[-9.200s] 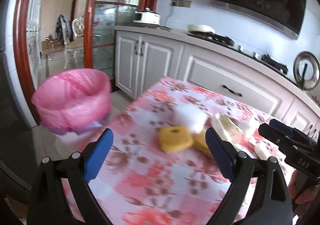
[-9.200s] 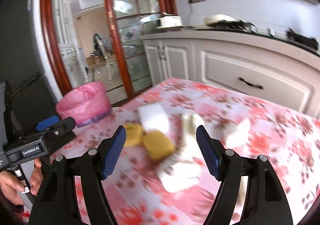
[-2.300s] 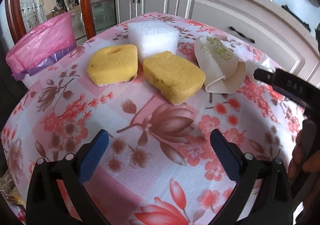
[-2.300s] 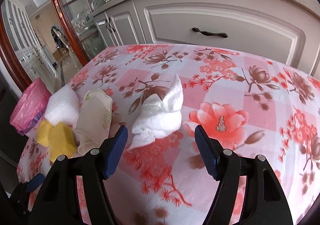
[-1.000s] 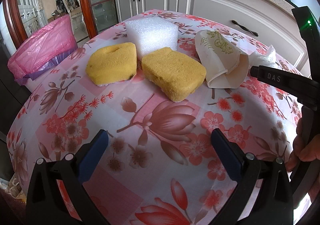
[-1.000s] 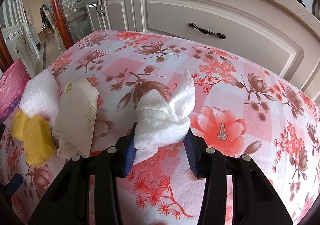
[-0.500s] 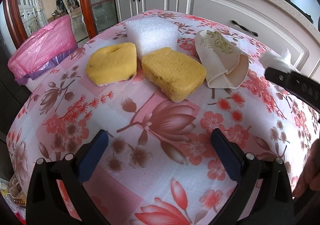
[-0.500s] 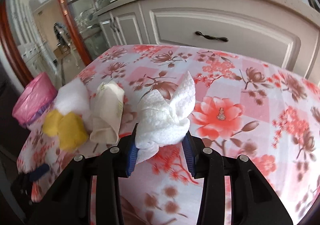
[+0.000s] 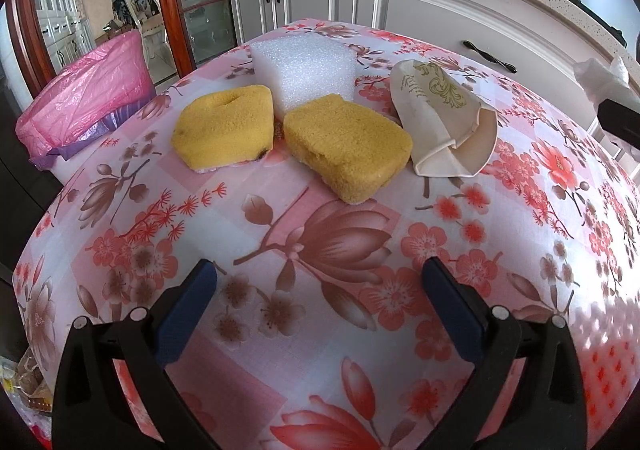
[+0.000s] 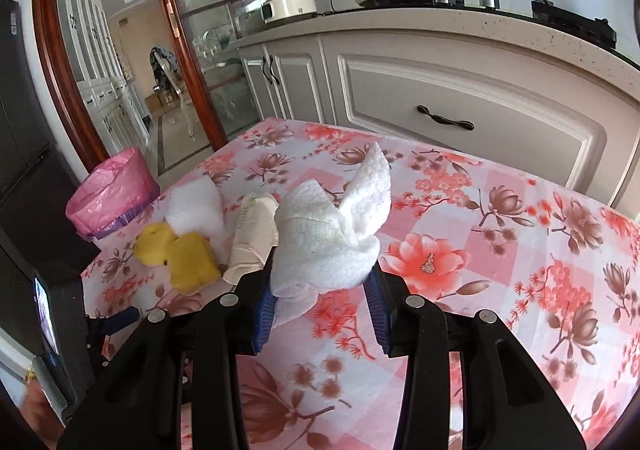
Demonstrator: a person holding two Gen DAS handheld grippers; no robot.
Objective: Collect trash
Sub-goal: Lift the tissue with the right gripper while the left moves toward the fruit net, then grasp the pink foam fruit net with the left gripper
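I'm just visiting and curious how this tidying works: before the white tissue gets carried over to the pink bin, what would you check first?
1. Grip on the crumpled tissue: the right gripper is shut on it, pads pressing both sides. Ok.
2. Tissue clear of the table: it looks lifted above the cloth. Ok.
3. Bin with pink liner: mouth open, standing past the table's far left edge. Ok.
4. Path to the bin: yellow sponges, white foam block and paper wrapper lie between; carry over them. Cannot tell clearance.
5. Left gripper: open, empty, away from the pile. Ok.
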